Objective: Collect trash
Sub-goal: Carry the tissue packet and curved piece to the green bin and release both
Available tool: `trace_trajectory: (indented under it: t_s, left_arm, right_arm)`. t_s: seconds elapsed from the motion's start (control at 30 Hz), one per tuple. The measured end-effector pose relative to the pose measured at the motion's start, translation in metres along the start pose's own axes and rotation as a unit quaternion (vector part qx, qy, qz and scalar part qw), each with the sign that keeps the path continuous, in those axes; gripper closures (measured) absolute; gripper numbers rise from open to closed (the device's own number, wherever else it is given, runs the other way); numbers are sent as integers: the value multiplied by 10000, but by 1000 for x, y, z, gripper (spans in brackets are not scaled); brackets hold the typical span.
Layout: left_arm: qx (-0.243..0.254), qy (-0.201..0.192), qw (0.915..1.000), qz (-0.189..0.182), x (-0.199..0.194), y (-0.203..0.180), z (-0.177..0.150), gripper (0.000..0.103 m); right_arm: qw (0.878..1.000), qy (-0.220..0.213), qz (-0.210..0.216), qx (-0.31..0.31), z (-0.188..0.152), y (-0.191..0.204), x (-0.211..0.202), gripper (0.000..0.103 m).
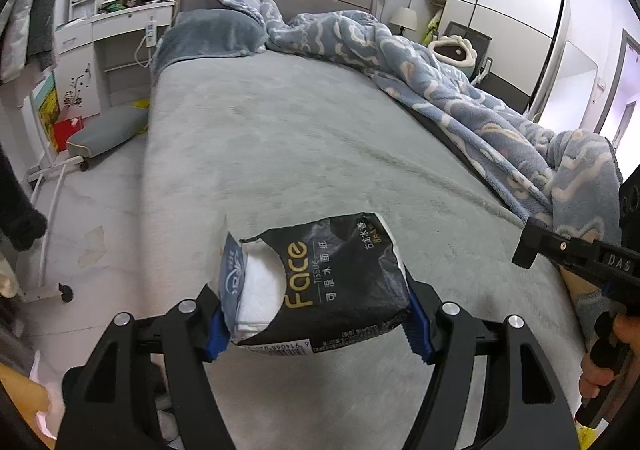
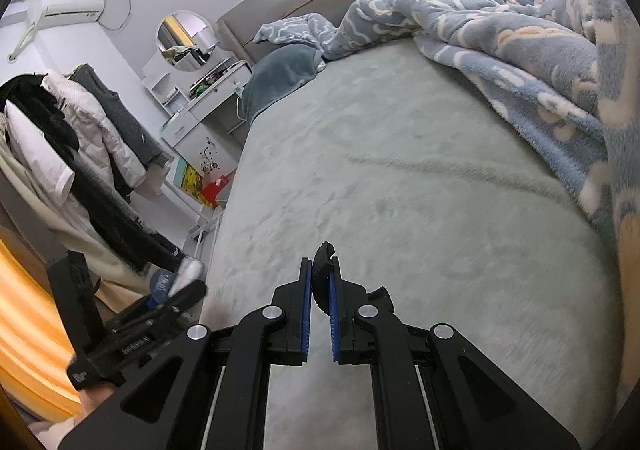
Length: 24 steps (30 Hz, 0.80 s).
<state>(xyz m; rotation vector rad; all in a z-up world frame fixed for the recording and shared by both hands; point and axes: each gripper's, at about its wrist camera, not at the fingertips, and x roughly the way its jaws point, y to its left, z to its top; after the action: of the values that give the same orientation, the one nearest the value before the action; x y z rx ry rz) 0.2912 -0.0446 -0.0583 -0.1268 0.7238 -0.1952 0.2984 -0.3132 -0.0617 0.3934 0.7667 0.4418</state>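
My left gripper (image 1: 316,318) is shut on a black "Face" tissue pack (image 1: 344,282) with white tissue showing at its torn opening, and holds it above the grey bed (image 1: 300,138). A blue-grey wrapper (image 1: 232,278) is pinched against the left finger beside the pack. My right gripper (image 2: 320,282) is nearly closed on a small black ridged disc (image 2: 322,274) that sticks up between its blue pads, above the bed (image 2: 400,190). The right gripper also shows at the right edge of the left wrist view (image 1: 580,258). The left gripper body shows at lower left in the right wrist view (image 2: 132,326).
A blue patterned blanket (image 1: 460,90) is bunched along the bed's right side, with a blue pillow (image 1: 208,34) at the head. A white dresser (image 1: 112,38) and grey stool (image 1: 108,130) stand left of the bed. Clothes hang on a rack (image 2: 80,138).
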Motion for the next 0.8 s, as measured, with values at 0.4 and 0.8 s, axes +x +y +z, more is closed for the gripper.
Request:
trace_trajectory:
  t_s: [0.4,0.8]
  left_arm:
    - [89,168,9996,224,-54,51,-35,32]
    - [68,1030,9926,642,-59,127,-92,31]
  right_arm:
    - [9991,233,129,-322,-41,71,20,95]
    - [9927,637,323,-967,-84,161,56,95]
